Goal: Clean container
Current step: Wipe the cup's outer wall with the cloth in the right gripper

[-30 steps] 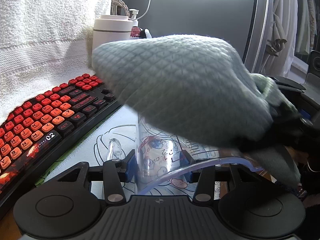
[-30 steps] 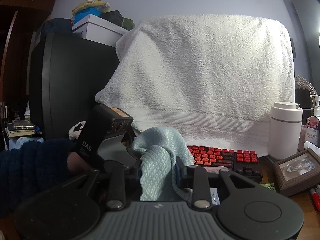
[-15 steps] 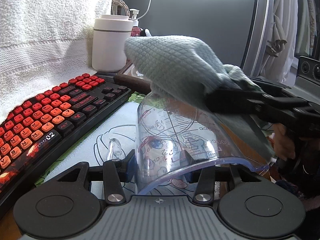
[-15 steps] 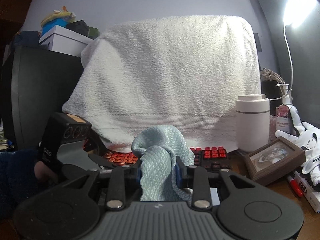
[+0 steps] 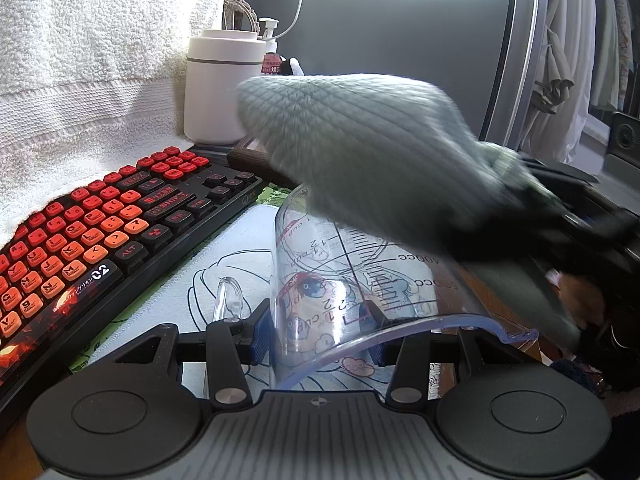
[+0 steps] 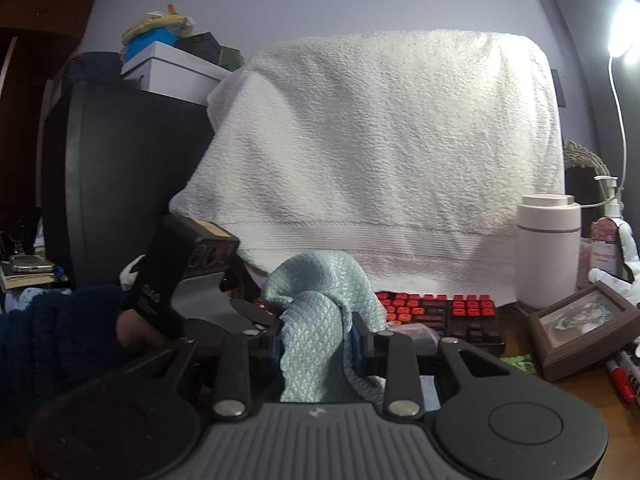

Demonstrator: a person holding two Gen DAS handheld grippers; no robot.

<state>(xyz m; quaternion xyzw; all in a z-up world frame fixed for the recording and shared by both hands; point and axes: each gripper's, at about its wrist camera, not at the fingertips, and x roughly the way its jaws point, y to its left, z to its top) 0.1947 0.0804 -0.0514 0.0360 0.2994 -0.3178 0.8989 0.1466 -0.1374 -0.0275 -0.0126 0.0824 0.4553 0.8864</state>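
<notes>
Left view: the cloth (image 5: 360,152) has swung back over the cup (image 5: 360,276), which lies sideways, clamped in the left gripper (image 5: 318,332). Right view: the right gripper (image 6: 318,344) pinches the cloth (image 6: 320,312); best to wipe with the cup steady.

Dim fisheye views; lamp (image 6: 624,36) glares top right, cloth (image 5: 360,152) motion-blurred.

Pale blue waffle-weave cloth (image 6: 320,312), clear red-printed measuring cup (image 5: 360,280), red-orange keyboard (image 5: 100,220), white towel (image 6: 380,140)
</notes>
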